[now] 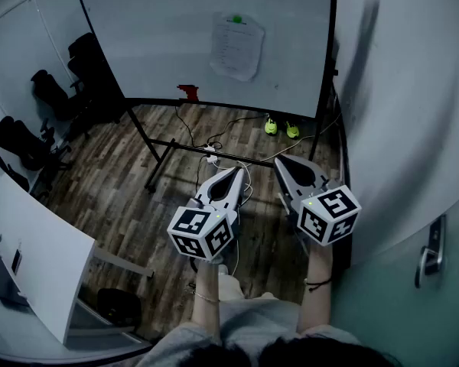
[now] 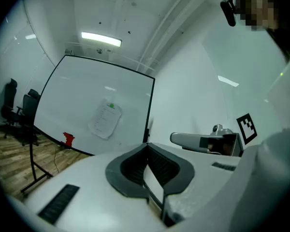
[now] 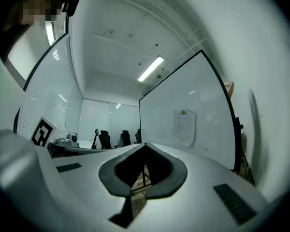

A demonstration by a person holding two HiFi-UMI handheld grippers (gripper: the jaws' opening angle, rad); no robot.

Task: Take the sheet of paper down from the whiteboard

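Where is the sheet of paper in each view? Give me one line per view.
Head view: the sheet of paper hangs upper centre, on the whiteboard.
Left gripper view: the paper sits left of centre.
Right gripper view: the paper sits right of centre.
Shared landmark: the green magnet at the paper's top edge.

place: office | evidence: rolling whiteboard (image 1: 161,44), black swivel chairs (image 1: 55,96), wood-look floor (image 1: 115,197)

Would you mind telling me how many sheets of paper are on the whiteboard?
1: a single sheet hangs right of the whiteboard's centre, under a green magnet. No other shows on the board's visible face.
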